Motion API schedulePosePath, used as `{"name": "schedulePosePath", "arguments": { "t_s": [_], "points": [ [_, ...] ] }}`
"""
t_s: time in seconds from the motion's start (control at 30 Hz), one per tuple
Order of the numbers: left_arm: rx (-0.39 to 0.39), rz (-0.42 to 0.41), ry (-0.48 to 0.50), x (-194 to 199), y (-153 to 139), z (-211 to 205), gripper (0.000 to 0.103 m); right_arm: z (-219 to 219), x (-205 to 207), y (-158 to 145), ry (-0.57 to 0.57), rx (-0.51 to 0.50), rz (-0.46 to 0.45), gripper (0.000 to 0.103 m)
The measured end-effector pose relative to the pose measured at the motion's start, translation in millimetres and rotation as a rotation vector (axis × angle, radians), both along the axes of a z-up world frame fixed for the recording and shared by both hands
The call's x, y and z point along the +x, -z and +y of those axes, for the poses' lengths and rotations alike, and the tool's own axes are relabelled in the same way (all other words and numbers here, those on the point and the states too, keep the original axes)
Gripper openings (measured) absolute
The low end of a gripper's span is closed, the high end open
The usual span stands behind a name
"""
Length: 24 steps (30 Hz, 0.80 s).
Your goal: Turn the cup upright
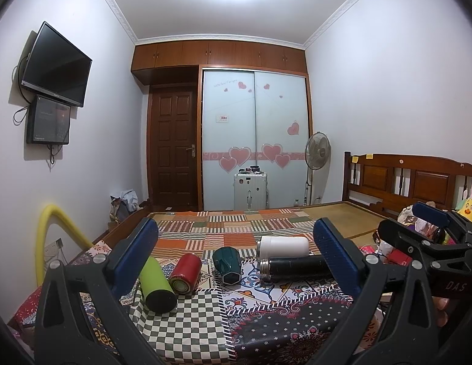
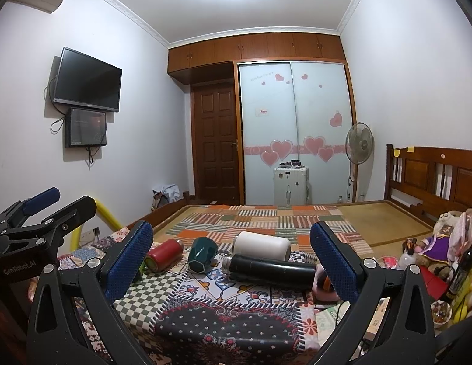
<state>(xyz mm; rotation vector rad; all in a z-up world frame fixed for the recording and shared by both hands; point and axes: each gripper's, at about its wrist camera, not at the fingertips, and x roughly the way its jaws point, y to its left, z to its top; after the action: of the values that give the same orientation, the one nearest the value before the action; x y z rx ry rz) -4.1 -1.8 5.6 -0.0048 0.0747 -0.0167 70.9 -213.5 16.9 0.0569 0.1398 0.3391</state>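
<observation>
Left wrist view showed the left gripper (image 1: 239,254) spread wide, blue pads far apart, nothing held between them. Five cups lay on their sides on the patterned cloth (image 1: 266,328) covering the bed: green cup (image 1: 158,286) at the left, red cup (image 1: 185,272) just beside it, apparently touching near the front ends, dark teal cup (image 1: 227,265) in the middle with its faceted base toward the camera, white cup (image 1: 284,245) farther back, black flask (image 1: 293,269) in front of the white one and close against it. None upright. The right gripper (image 1: 418,225) poked in from the right edge, jaws also apart, empty.

Right wrist view: right gripper (image 2: 232,258) wide open, gripping nothing. Red cup (image 2: 164,255), teal cup (image 2: 201,255), white cup (image 2: 261,245) and black flask (image 2: 270,270) lay between its fingers, farther off on the cloth (image 2: 223,328); the green cup was mostly hidden behind the left pad. The left gripper (image 2: 57,206) sat at the left edge, open. A wardrobe (image 1: 255,140) with heart stickers, a wall TV (image 1: 56,65) and a standing fan (image 1: 318,152) were behind.
</observation>
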Motion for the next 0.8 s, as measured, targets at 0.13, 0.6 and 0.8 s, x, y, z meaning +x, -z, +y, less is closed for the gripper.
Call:
{"name": "schedulePosePath", "arguments": {
  "t_s": [0.13, 0.6, 0.8],
  "points": [
    [-0.001, 0.000, -0.001, -0.2, 0.4, -0.2, 0.103, 0.9, -0.2, -0.1, -0.001, -0.002, -0.001, 0.103],
    [-0.002, -0.001, -0.002, 0.1, -0.3, 0.8, 0.103, 4.5, -0.9, -1.8, -0.001, -0.002, -0.002, 0.103],
    [-0.003, -0.002, -0.004, 0.9, -0.4, 1.3, 0.103, 4.4, -0.8, -2.1, -0.001, -0.002, -0.002, 0.103]
  ]
}}
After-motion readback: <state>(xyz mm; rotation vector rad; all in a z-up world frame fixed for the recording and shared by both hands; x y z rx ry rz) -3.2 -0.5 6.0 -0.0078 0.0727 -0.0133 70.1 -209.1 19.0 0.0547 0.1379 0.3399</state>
